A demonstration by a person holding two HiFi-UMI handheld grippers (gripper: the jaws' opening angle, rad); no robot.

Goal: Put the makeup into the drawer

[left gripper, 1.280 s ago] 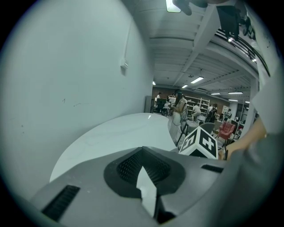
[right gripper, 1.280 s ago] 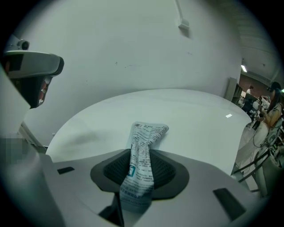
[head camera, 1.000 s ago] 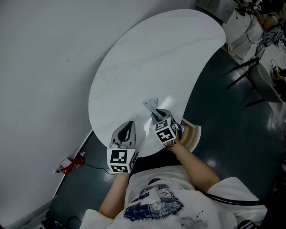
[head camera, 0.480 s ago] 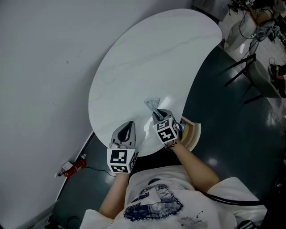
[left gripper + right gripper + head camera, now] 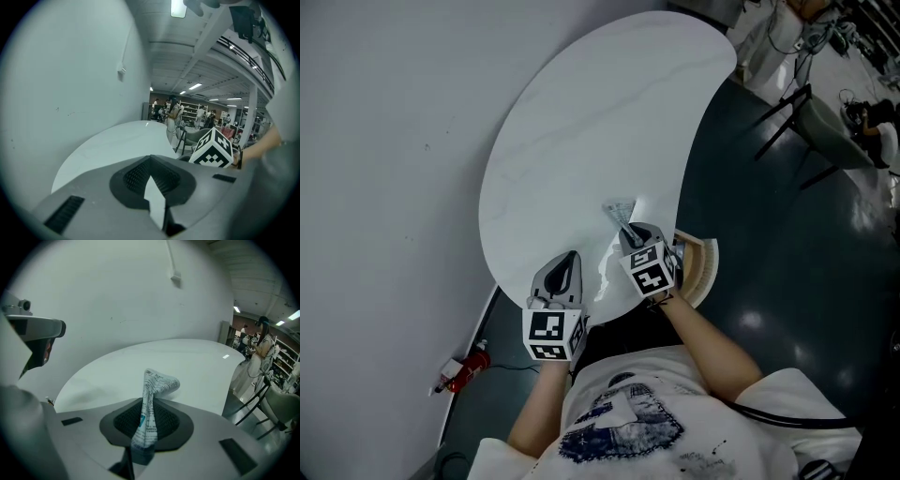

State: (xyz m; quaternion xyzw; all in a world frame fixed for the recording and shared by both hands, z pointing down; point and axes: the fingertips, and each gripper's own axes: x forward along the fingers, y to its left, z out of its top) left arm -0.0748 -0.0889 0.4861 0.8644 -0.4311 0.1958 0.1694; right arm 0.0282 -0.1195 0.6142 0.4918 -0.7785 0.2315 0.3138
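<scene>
Right tongs (image 5: 630, 236) have just been closing, now clenched on lower end of thin printed soft makeup sachet (image 5: 151, 399), above white oval worktop (image 5: 581, 141), 6 o'clock edge. Sachet light, limp, crumples; pinch flat seam. Left tongs (image 5: 151, 180) closed, empty.

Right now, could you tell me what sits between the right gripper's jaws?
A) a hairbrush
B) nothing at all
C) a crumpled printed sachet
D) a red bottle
C: the right gripper has just been closing its jaws, and they pinch a printed sachet whose free end sticks up above the white table.
</scene>
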